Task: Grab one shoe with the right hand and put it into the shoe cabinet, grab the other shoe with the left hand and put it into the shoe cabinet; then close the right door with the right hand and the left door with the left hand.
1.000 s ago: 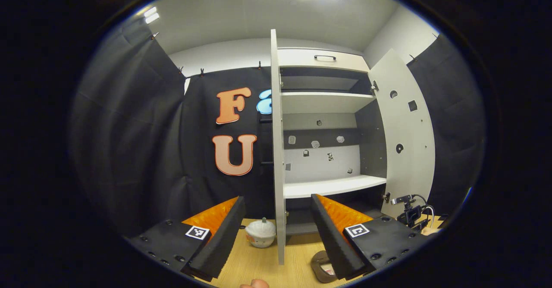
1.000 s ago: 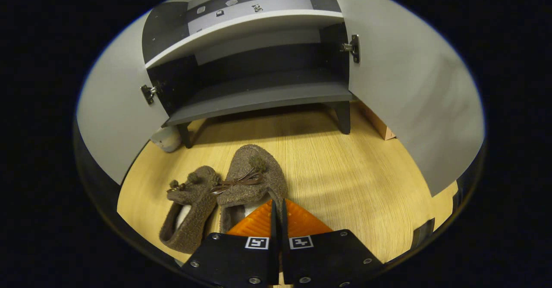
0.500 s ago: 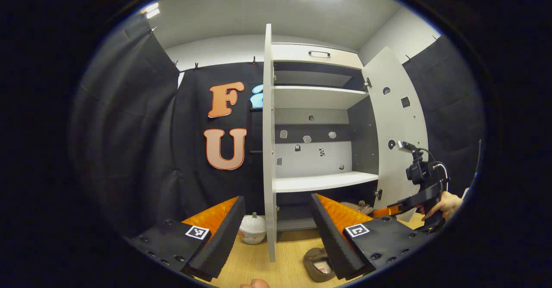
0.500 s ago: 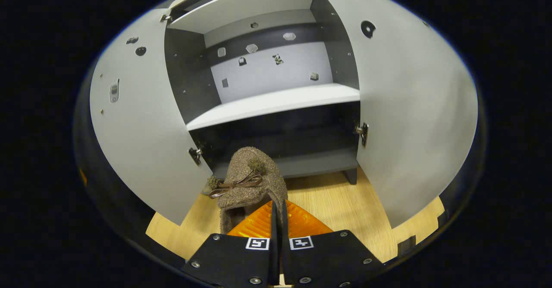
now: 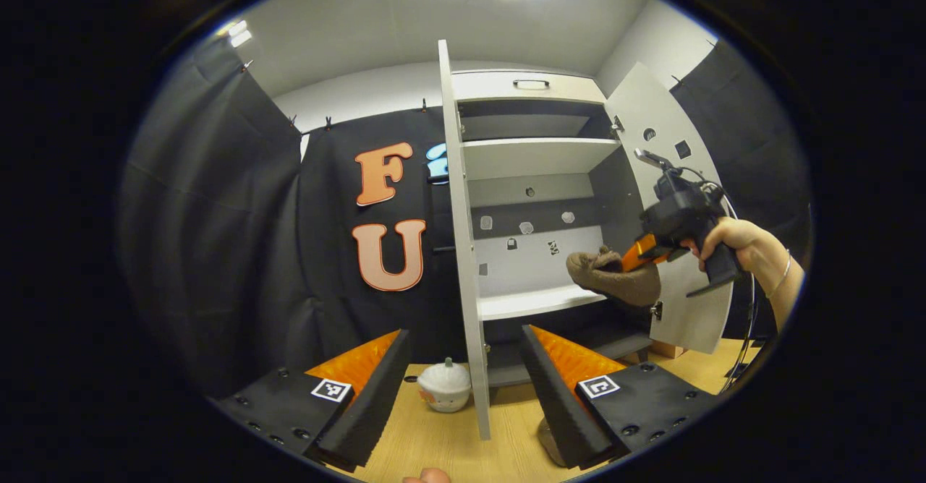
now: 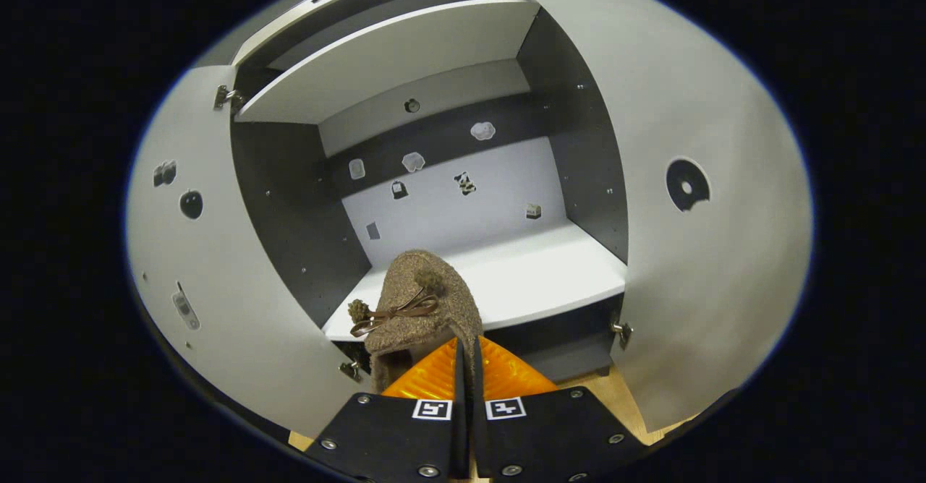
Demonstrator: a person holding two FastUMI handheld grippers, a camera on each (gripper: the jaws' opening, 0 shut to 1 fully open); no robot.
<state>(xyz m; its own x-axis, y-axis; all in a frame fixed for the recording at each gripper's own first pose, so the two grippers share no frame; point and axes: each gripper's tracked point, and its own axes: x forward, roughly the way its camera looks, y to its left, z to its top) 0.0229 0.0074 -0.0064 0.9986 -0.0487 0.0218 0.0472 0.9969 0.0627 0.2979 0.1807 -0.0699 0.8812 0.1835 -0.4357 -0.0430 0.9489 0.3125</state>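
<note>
My right gripper point(image 6: 466, 345) is shut on the heel rim of a fuzzy brown shoe point(image 6: 423, 309) with a small bow. The shoe hangs in the air, toe pointing at the front edge of the cabinet's white middle shelf point(image 6: 535, 280). In the left gripper view the same shoe point(image 5: 615, 280) hangs from the right gripper point(image 5: 640, 251), held by a hand point(image 5: 723, 241), in front of the open shoe cabinet point(image 5: 535, 157). My left gripper point(image 5: 463, 332) is open and holds nothing, low over the wooden floor. The other shoe point(image 5: 544, 441) peeks out behind its right finger.
Both cabinet doors stand open: the left door point(image 6: 217, 266) and right door point(image 6: 709, 251) flank the shelves. The left door's edge point(image 5: 463, 251) faces my left gripper. A small white round ornament point(image 5: 446, 389) sits on the floor beside the cabinet's foot. A dark lower shelf point(image 6: 571, 360) lies beneath.
The right gripper has lifted the brown shoe off the floor, away from its pair, up to the height of the white middle shelf. The left gripper has hardly moved.
</note>
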